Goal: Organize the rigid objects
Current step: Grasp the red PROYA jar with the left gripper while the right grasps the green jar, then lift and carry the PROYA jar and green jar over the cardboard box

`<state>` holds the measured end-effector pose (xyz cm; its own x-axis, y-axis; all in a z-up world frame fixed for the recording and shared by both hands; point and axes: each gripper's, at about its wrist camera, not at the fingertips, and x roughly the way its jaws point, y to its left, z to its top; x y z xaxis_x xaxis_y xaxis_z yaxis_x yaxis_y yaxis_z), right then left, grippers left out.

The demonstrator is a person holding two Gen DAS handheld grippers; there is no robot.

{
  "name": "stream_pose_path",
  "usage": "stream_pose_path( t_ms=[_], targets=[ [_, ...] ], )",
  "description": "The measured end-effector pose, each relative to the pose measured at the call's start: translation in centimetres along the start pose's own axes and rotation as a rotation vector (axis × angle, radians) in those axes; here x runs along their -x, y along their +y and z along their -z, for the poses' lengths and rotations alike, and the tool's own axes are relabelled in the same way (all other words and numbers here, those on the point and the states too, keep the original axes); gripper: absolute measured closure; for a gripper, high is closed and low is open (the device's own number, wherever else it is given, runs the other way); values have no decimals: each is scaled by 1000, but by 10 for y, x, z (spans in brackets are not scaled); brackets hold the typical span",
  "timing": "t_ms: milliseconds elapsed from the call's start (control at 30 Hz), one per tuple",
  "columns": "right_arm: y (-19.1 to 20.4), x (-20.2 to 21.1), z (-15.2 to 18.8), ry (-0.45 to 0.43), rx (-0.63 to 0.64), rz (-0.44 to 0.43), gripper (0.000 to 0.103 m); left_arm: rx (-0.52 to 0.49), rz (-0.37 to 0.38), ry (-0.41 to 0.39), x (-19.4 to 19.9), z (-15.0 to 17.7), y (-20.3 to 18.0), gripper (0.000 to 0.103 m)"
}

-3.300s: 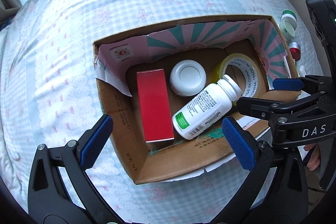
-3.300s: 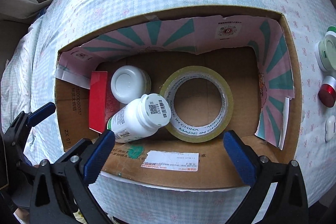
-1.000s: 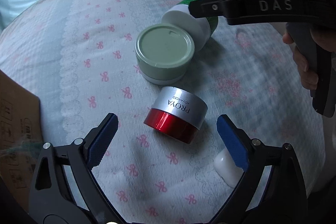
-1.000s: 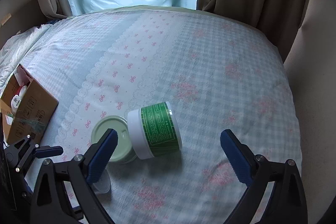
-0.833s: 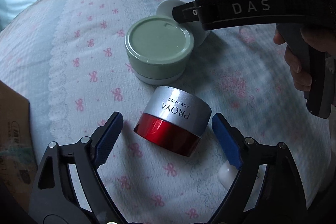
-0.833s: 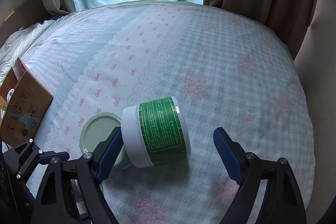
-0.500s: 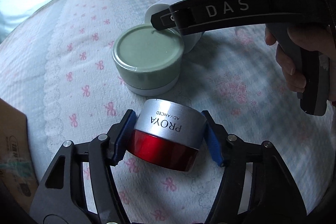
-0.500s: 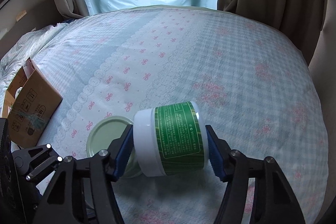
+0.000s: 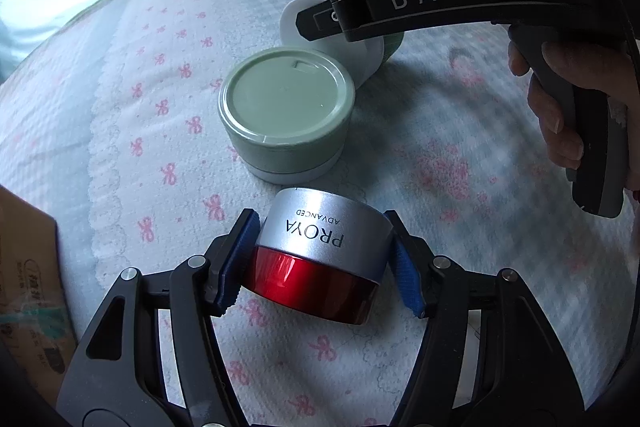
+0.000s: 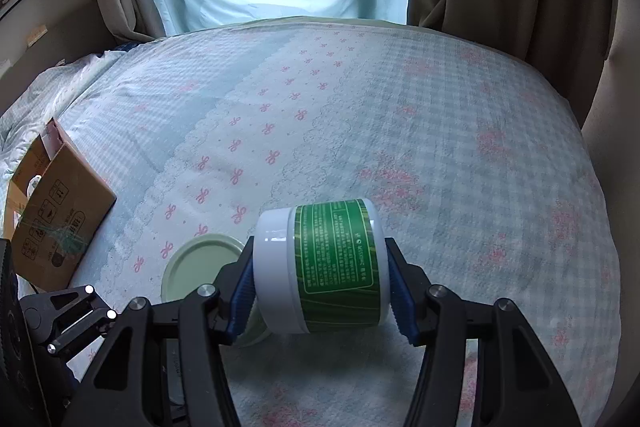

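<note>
Both grippers went from hovering wide open to clamped: the left gripper (image 9: pixel 322 261) now squeezes the red-and-silver jar (image 9: pixel 318 259) across its sides, while the right gripper (image 10: pixel 322 291) is closing tighter on the green-label jar (image 10: pixel 324 271), gripped end to end since it's lying on its side. Everything's on the bed (image 10: pixel 440 131), with the pale green tin (image 9: pixel 286 113) between them and the cardboard box (image 10: pixel 60 215), probably their destination, off to the left.

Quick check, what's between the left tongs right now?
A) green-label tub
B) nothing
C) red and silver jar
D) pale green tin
C: in the left wrist view the blue pads of the left tongs press both sides of the red and silver jar.
</note>
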<state>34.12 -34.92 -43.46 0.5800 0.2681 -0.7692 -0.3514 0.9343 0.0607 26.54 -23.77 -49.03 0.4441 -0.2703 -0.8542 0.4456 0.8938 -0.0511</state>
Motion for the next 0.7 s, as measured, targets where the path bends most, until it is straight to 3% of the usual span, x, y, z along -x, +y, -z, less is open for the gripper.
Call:
stream_pose_path(
  t_ms=[700],
  targets=[
    [-4, 60, -27, -20, -38, 47, 49, 71, 23, -25, 45, -20, 20, 50]
  ],
)
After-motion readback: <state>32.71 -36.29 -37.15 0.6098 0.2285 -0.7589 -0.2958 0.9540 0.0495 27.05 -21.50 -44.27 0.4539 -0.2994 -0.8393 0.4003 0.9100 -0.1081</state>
